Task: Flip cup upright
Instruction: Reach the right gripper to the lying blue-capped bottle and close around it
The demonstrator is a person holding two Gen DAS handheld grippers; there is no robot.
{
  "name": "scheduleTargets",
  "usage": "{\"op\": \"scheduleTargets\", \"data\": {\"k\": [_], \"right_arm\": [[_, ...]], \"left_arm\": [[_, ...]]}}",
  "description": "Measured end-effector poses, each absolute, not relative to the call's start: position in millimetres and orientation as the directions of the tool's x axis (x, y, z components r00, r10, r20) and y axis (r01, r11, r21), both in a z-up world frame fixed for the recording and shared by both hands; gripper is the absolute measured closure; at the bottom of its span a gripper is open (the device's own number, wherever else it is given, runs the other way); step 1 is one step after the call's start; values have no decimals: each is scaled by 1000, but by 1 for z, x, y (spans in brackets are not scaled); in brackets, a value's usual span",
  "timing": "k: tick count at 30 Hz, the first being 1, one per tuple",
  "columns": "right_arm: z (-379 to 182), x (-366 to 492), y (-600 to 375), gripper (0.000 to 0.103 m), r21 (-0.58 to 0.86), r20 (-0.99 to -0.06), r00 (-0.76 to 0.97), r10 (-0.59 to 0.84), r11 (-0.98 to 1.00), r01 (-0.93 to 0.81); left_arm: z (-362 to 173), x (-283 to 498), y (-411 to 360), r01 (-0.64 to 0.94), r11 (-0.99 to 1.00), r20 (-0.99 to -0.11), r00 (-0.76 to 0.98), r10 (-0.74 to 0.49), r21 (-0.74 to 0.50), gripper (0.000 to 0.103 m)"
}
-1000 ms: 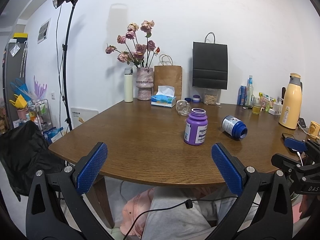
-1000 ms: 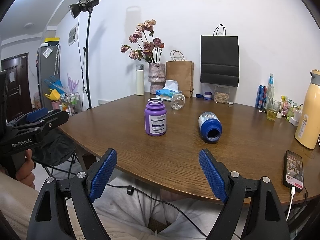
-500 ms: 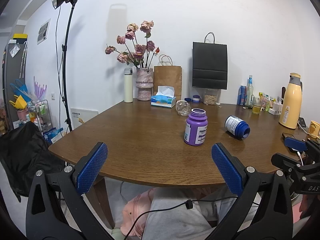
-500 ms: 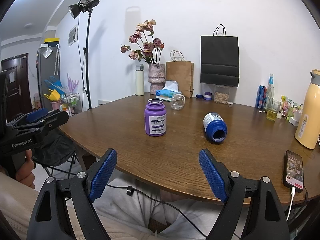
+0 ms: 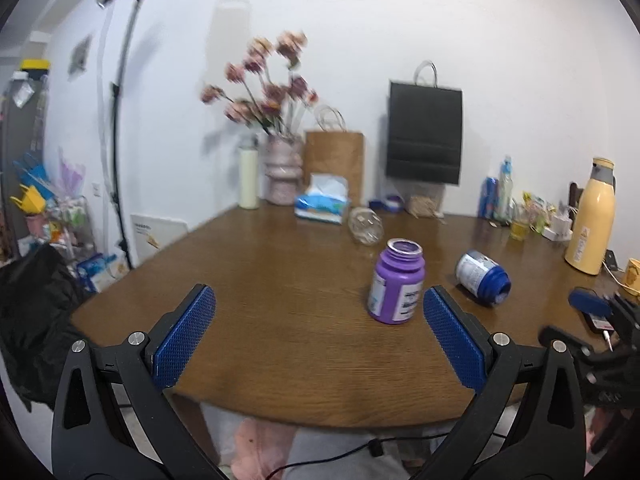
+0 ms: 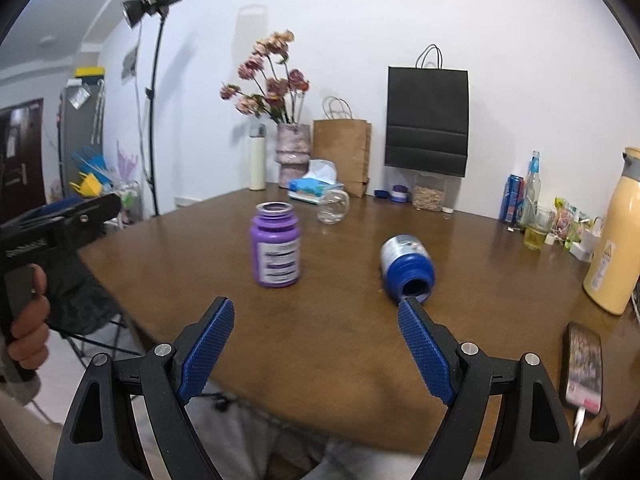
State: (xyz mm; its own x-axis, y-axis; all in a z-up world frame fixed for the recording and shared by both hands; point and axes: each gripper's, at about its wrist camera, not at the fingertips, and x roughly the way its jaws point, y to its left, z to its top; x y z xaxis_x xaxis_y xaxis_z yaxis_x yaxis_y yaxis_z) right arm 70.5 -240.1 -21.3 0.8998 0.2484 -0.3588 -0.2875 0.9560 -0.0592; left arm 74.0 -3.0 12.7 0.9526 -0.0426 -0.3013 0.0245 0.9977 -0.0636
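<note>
A clear glass cup lies on its side far back on the wooden table, near the tissue box. A blue jar also lies tipped over, its mouth toward me. Beside it a purple jar stands upright. My left gripper hangs open over the table's near edge, with the purple jar just beyond its right finger. My right gripper is open too, its right fingertip just short of the blue jar's mouth. Neither holds anything.
A phone on a cable lies at the near right edge, and a yellow flask stands behind it. Vase, tissue box, paper bags and drinks line the back. A light stand and a draped chair stand at left.
Both grippers have moved forward and up over the table's near edge, closer to the jars. The blue jar rolled slightly to the right. Jaws stay open.
</note>
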Motion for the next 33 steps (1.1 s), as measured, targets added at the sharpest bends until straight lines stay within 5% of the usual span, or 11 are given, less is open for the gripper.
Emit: {"op": "scheduleTargets", "data": {"k": [11,16,17,18,33], "right_arm": [[-30,240,-281,15,-73,-580,807,107,980,-183],[-43,286,-294,15,22,-653,735,183,975,-223],[-45,290,-294,18,26,-660,726,190,973,-231],[-48,295,-294,33,25,-673,713,195,970,-242],[-56,205,-260,35,16,-668,619,413,839,-544]], "left_arm": [[-20,157,-68,199,975,-488,843,-224,-102,0],[-26,177,-82,196,974,-527,820,-226,-113,0],[-26,179,-83,196,974,-529,818,-227,-114,0],[-27,181,-85,196,974,-532,815,-227,-115,0],[-32,181,-85,261,945,-571,753,-326,-196,3]]}}
